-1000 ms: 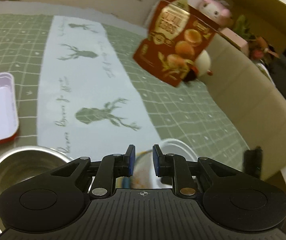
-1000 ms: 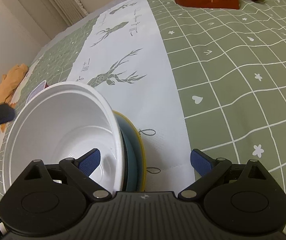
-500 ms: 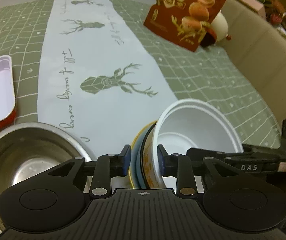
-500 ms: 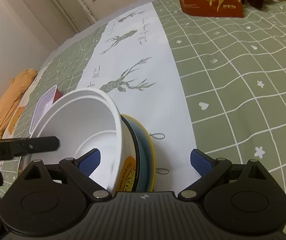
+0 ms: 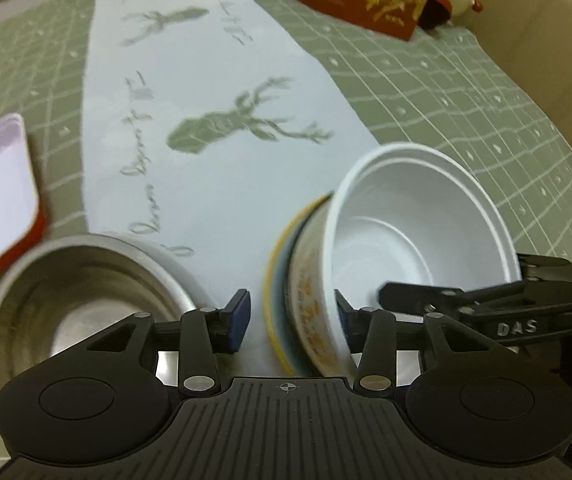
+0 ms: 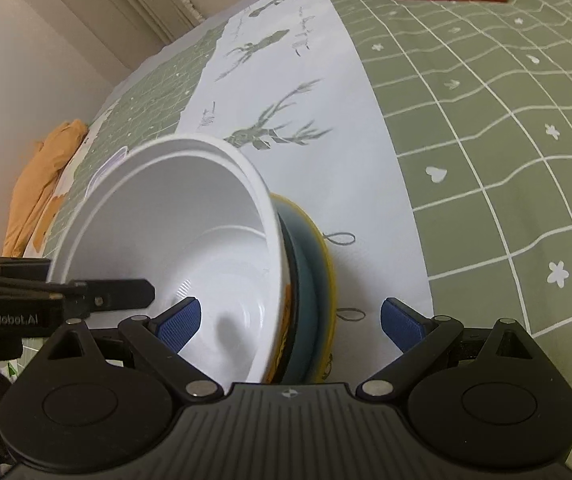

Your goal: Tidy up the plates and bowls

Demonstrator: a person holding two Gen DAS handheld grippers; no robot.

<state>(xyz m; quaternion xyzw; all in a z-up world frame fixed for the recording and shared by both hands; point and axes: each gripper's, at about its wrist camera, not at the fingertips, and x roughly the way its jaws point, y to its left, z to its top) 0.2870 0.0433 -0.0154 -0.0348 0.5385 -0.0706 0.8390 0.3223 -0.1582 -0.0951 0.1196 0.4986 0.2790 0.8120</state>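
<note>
Bowl (image 5: 418,240) nested on plates (image 5: 281,280); steel bowl (image 5: 77,300) at 9 o'clock remains. Your left tongs (image 5: 290,316) are opening around the stack; right tongs (image 6: 290,320) gape, ungripping.

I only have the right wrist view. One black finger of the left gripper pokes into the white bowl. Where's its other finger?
Observer: Outside the stack. The left gripper straddles it: the other finger sits beyond the yellow plate, clear of its rim. The jaws are opening, with the wall of the white bowl between them, unpressed.
Operator: Anything on that far side I can't see?
Observer: Yes, a steel bowl stands on the tablecloth beside the stack, apart from it.
Operator: Is anything in it?
Observer: No, it looks empty; its bare bottom shows.
</note>
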